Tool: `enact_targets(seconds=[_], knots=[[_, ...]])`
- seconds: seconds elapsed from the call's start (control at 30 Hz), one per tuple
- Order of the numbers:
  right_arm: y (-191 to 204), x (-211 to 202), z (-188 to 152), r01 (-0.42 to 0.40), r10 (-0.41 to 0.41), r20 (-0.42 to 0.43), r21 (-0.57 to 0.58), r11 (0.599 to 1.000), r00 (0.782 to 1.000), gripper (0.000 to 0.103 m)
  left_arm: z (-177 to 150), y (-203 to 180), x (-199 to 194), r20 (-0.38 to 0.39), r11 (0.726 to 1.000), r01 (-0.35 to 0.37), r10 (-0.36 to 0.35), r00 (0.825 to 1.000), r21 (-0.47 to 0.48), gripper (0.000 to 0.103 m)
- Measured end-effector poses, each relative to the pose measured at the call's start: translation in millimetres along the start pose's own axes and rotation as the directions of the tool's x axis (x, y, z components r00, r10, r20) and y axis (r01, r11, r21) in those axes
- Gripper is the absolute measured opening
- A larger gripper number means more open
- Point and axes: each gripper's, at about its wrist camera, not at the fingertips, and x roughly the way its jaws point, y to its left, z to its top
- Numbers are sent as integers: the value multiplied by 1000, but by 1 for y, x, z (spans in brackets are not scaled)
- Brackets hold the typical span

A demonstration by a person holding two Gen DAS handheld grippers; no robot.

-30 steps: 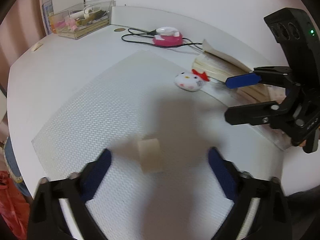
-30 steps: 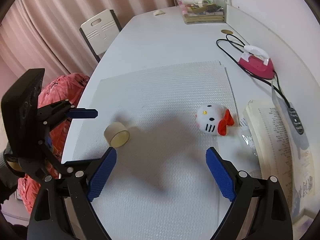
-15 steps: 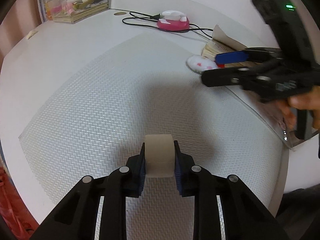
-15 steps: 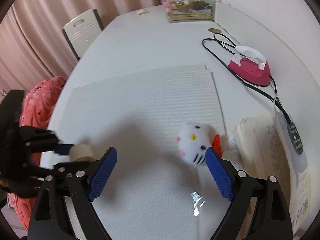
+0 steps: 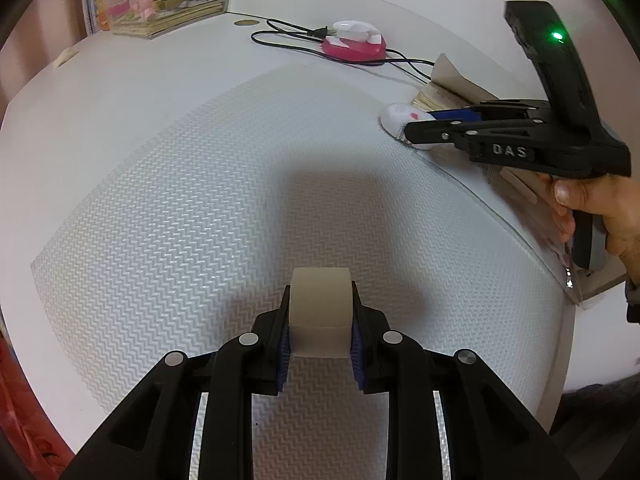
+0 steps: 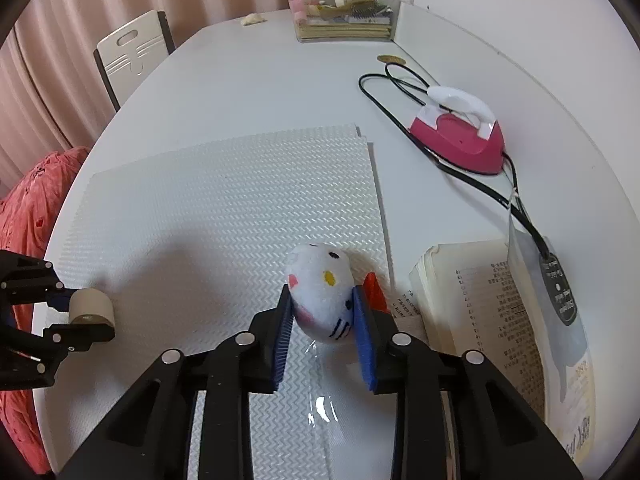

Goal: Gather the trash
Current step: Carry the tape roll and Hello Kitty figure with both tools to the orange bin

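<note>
My left gripper [image 5: 320, 320] is shut on a beige cardboard tape core [image 5: 320, 312], held over the white textured mat [image 5: 200, 200]. The core also shows in the right wrist view [image 6: 91, 308] at the far left, between the left gripper's fingers [image 6: 76, 334]. My right gripper [image 6: 322, 316] is shut on a white cat-face plush toy [image 6: 320, 292] with a red bow, at the mat's right edge [image 6: 240, 208]. In the left wrist view the right gripper [image 5: 416, 128] shows at the right, closed on the plush [image 5: 396, 118].
A pink mini iron [image 6: 460, 136] with a black cord lies at the back right. An open book [image 6: 500, 320] lies right of the mat. A clear box of stationery [image 6: 344, 8] stands at the far end. A white chair [image 6: 132, 56] and red cloth [image 6: 24, 208] are left of the table.
My left gripper closed on the tape core about half a second ago and keeps hold. My right gripper moved forward to the plush and has closed on it.
</note>
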Motion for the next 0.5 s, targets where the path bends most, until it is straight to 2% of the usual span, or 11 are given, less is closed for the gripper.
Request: enact_targets(seconds=[0.17, 0.3, 0.5], knots=[[17, -23, -10, -101, 101, -2, -19, 995, 995, 28, -6, -2, -19, 15, 1000, -2, 2, 1000, -10, 26], [36, -55, -25, -193, 192, -20, -63, 979, 981, 28, -14, -7, -39, 24, 1000, -16, 16, 1000, -3, 26], [58, -99, -48, -268, 263, -54, -137, 954, 963, 28, -40, -27, -75, 27, 999, -39, 39, 999, 7, 26]])
